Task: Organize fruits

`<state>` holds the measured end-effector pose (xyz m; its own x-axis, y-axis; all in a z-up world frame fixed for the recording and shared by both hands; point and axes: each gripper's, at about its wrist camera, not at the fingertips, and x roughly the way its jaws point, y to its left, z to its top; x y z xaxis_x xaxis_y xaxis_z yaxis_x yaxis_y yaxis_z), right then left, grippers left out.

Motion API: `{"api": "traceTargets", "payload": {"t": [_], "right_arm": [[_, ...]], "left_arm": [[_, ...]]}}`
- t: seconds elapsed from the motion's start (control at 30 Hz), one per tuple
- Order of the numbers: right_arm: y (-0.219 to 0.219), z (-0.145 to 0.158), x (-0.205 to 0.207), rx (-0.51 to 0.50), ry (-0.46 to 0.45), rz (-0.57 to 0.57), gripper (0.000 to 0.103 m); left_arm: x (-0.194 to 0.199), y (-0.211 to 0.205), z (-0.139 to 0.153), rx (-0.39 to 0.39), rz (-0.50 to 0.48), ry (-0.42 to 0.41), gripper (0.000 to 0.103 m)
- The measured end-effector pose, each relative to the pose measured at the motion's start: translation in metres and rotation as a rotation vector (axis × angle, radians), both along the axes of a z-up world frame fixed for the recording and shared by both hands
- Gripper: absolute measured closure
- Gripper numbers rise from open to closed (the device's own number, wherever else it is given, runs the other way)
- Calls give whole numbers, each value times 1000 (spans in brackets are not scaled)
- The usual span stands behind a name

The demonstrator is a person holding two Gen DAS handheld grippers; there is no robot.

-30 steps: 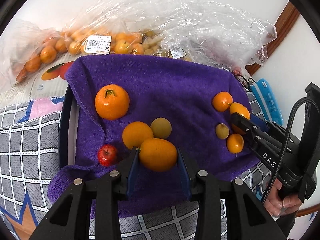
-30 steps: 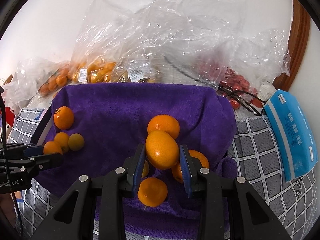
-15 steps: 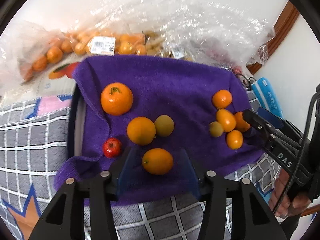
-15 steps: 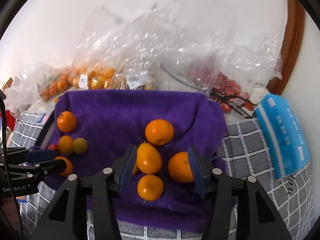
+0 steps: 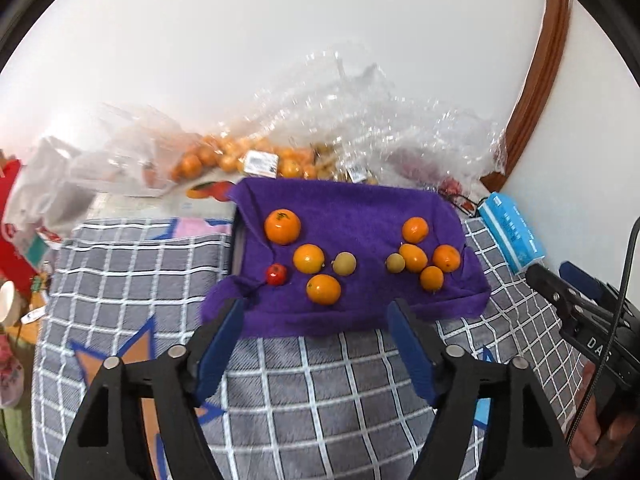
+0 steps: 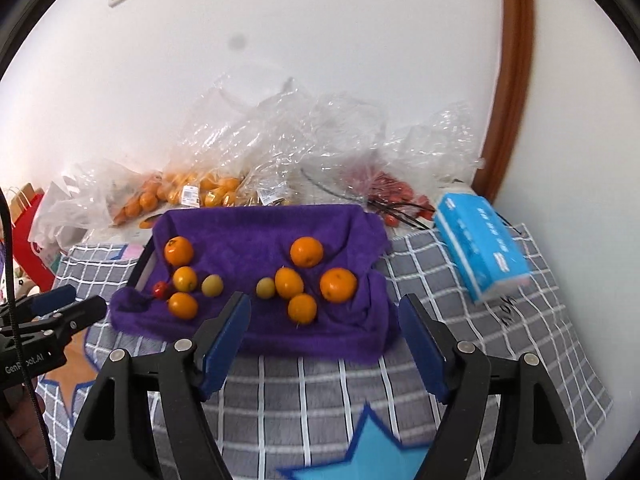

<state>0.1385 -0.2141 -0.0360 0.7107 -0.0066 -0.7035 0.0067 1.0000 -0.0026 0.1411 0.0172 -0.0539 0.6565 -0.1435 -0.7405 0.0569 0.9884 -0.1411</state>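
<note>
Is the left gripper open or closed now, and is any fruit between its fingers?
Open and opening: the left gripper holds nothing; its blue fingers stand apart over the purple towel's edge.

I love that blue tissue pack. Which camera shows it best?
The right wrist view: the blue tissue pack lies whole and large on the checked cloth. The left wrist view shows it smaller, squeezed near the picture's right side.

A fuzzy, matt purple towel (image 5: 360,208) lies at frame centre on soft grey checked cloth (image 5: 280,380). Smooth, slightly glossy oranges (image 5: 282,226) rest on it. Crinkled, shiny clear plastic bags (image 6: 280,140) sit behind.
</note>
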Motion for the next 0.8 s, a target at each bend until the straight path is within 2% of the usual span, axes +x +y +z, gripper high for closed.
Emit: {"api": "traceTargets", "payload": {"t": [0.1, 0.2, 0.33, 0.5, 0.8], "right_arm": [[0, 7, -22, -1, -8, -4, 27], [0, 12, -40, -10, -20, -10, 16], [0, 19, -61, 1, -48, -5, 8], [-1, 22, -80, -13, -67, -23, 3], [-7, 23, -95, -4, -75, -45, 3]], "left_arm": [[-27, -1, 13, 33, 25, -60, 18], [-48, -3, 22, 41, 34, -93, 14], [-70, -4, 29, 31, 48, -117, 12], [-88, -5, 33, 23, 59, -128, 12], [-97, -9, 33, 29, 60, -130, 12]]}}
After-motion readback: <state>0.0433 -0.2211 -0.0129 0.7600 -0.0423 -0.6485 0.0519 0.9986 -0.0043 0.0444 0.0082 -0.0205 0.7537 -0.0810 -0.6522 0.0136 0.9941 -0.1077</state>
